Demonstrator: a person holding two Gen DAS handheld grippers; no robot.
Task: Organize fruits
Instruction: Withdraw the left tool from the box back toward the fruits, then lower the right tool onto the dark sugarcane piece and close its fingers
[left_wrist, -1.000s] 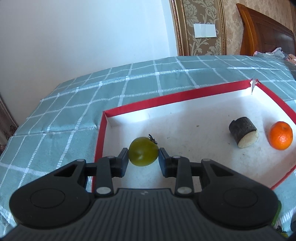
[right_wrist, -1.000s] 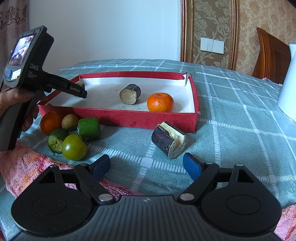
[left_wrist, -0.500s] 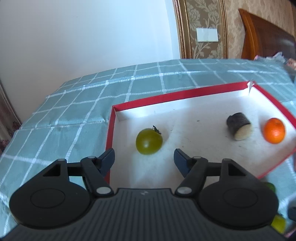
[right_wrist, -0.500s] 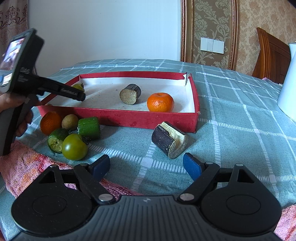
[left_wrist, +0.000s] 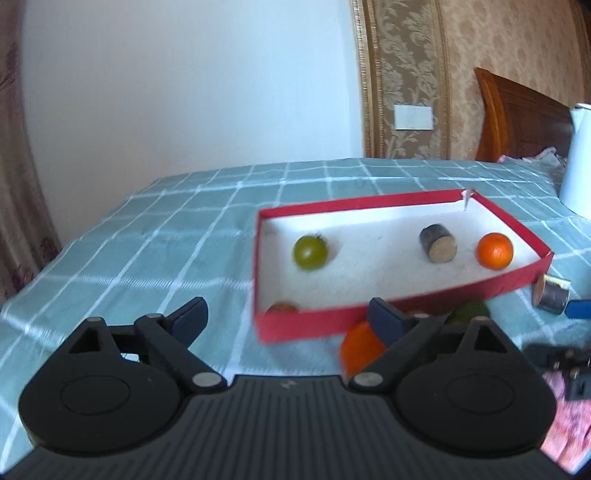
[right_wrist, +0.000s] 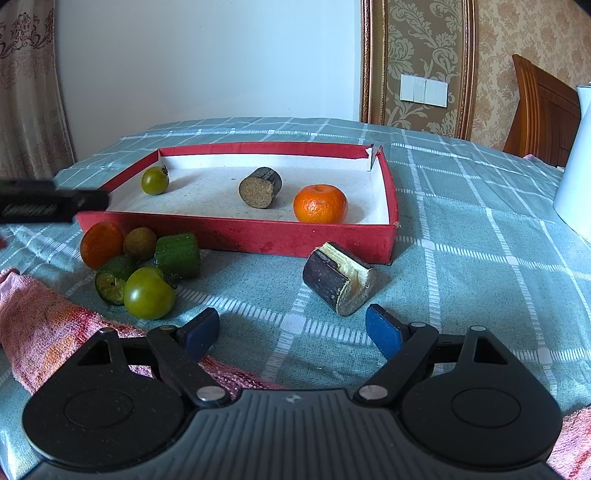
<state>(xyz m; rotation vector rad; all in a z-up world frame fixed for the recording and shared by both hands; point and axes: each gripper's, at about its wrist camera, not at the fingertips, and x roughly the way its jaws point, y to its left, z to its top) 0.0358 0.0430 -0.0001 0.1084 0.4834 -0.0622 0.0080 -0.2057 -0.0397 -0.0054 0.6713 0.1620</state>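
Note:
A red tray (left_wrist: 332, 322) with a white floor holds a green tomato (left_wrist: 309, 252), a dark sugarcane piece (left_wrist: 437, 243) and an orange (left_wrist: 495, 251). My left gripper (left_wrist: 286, 315) hangs before the tray's near left corner, its jaws opening, nothing between them. In the right wrist view it is a blurred black bar (right_wrist: 51, 206) at the tray's (right_wrist: 236, 232) left end. My right gripper (right_wrist: 291, 321) stands open and empty above the cloth. Ahead of it lie a second sugarcane piece (right_wrist: 338, 277), a green tomato (right_wrist: 149, 293), a cut lime (right_wrist: 112, 278), a cucumber chunk (right_wrist: 177, 254), a brown fruit (right_wrist: 139, 243) and an orange (right_wrist: 101, 243).
A pink towel (right_wrist: 44, 317) lies along the near left of the checked teal tablecloth (right_wrist: 461, 229). A white jug (right_wrist: 576, 177) stands at the far right, with a wooden chair (right_wrist: 543, 110) behind it. The table's left edge falls away near a curtain (right_wrist: 29, 92).
The left gripper let go of the green tomato, which now rests in the tray. Its jaws spread wide and it drew back out of the tray. The right gripper kept still.

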